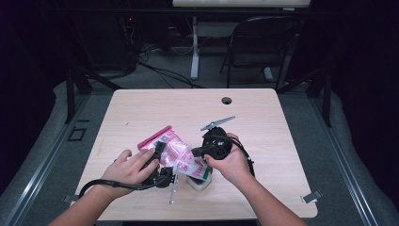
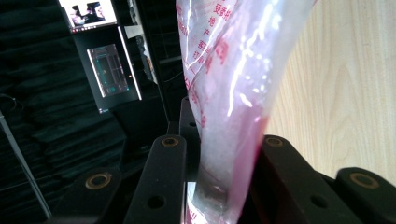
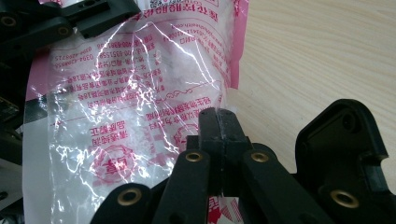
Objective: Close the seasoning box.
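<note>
High view: a clear plastic bag with red print and a pink sealed edge [image 1: 175, 151] is held above the near middle of the light wooden table [image 1: 263, 122], stretched between two hand-held grippers. The left gripper [image 1: 159, 149] grips the bag's pink end; in the left gripper view its jaws press on the film [image 2: 224, 140]. The right gripper [image 1: 196, 151], just right of the bag, has its jaws fully closed, pinching the bag's edge [image 3: 140, 116]. A white object [image 1: 200, 183] lies beneath the bag.

Both claws [image 1: 162, 162] [image 1: 200, 151] were black, with brass-ringed screw holes, trailing black cables [image 1: 113, 184]; a grey three-cornered plate [image 1: 217, 123] topped the right one. Forearms bare.
</note>
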{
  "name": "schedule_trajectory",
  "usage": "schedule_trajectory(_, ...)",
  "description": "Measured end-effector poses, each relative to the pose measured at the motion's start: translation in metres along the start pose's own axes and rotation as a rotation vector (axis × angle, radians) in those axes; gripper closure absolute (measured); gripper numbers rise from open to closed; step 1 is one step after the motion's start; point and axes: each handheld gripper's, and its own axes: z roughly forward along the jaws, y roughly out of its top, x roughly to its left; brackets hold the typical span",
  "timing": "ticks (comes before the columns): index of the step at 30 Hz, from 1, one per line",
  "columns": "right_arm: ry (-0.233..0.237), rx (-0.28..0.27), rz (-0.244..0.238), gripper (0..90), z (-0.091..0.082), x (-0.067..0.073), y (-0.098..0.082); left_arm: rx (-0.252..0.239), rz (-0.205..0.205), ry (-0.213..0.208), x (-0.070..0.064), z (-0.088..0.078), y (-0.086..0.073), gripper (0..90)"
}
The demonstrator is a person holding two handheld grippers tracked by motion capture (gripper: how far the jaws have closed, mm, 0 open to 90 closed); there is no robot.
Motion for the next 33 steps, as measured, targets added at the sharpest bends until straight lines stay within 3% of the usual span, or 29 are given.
schedule_trajectory(26, 0.013, -0.014, -0.006, 90.0, -0.002, 0.003, 0.004, -0.005, -0.068, -0.028, -0.009, 0.003, -0.006, 79.9)
schedule_trajectory(29, 0.012, -0.014, -0.008, 90.0, -0.002, 0.004, 0.005, -0.014, -0.073, -0.012, -0.011, 0.004, -0.006, 79.9)
schedule_trajectory(33, 0.012, -0.006, -0.010, 90.0, -0.002, 0.004, 0.005, -0.015, -0.098, -0.040, -0.011, 0.004, -0.007, 79.9)
